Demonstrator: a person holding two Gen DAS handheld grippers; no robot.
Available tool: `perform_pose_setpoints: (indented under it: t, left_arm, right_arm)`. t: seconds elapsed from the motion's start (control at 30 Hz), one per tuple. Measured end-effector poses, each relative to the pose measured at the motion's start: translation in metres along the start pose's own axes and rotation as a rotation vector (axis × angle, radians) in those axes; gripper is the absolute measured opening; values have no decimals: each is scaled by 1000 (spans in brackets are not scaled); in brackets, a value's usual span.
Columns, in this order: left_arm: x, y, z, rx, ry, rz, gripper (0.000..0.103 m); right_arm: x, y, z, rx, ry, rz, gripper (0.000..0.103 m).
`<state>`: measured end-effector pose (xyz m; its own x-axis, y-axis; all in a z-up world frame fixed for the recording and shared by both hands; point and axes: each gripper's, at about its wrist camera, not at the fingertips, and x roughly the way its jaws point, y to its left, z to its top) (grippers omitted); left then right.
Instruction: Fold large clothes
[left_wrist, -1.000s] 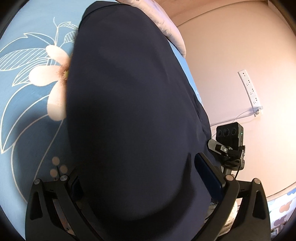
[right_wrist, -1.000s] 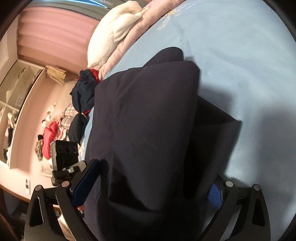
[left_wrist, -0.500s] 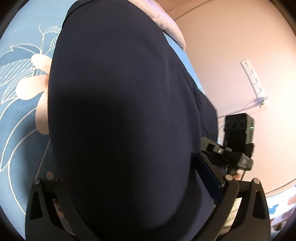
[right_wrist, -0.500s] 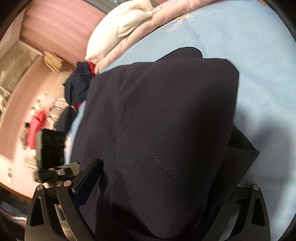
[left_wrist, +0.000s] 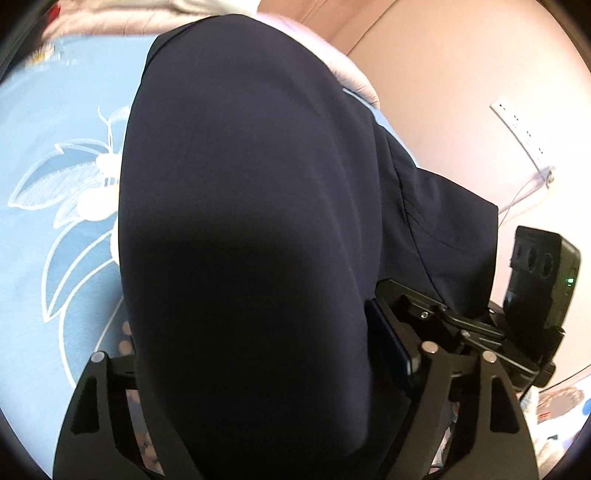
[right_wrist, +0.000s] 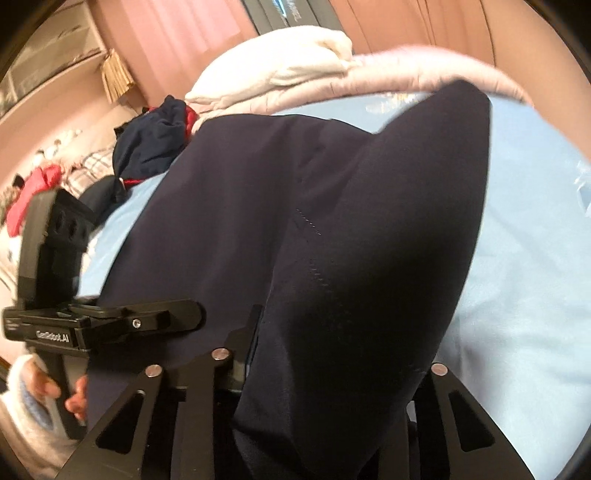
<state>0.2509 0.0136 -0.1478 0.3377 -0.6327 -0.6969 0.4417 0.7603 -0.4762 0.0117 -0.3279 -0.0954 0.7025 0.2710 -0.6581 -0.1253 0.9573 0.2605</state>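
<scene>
On the light blue bedsheet (left_wrist: 55, 258), with its white flower print, lies the dark navy garment (left_wrist: 240, 221), and both grippers have a fold of it bunched between their fingers. In the left wrist view the left gripper (left_wrist: 255, 369) has the cloth heaped up between its two fingers; its jaws have just been closing, the blue pad (left_wrist: 391, 343) on one side touches the fabric, but the other pad is buried under the cloth, so a firm clamp seems likely yet cannot be told for sure. Just beside that pad sits the right gripper (left_wrist: 480, 325), close against the garment's edge.

In the right wrist view the right gripper (right_wrist: 332, 369) has its jaws drawn in narrow on a raised ridge of the garment (right_wrist: 332, 221); they have just been closing and the fabric is pinched between them. Beside the garment, at the left edge, a hand (right_wrist: 62, 395) in a pale fluffy sleeve holds the left gripper's handle. Beyond the garment, at the far end of the sheet, rest a pink quilt (right_wrist: 388, 77) and a white pillow (right_wrist: 288, 70), with a pile of clothes (right_wrist: 151, 140) near them
</scene>
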Motion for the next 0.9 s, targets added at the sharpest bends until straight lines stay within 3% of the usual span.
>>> perform_pose_setpoints:
  t: [0.37, 0.9]
  left_arm:
    - [-41, 8, -20, 70, -73, 47, 79]
    - [-110, 80, -29, 44, -157, 131, 79]
  right_arm:
    - [-21, 28, -3, 0, -78, -12, 31]
    - [-17, 85, 10, -31, -132, 68, 30]
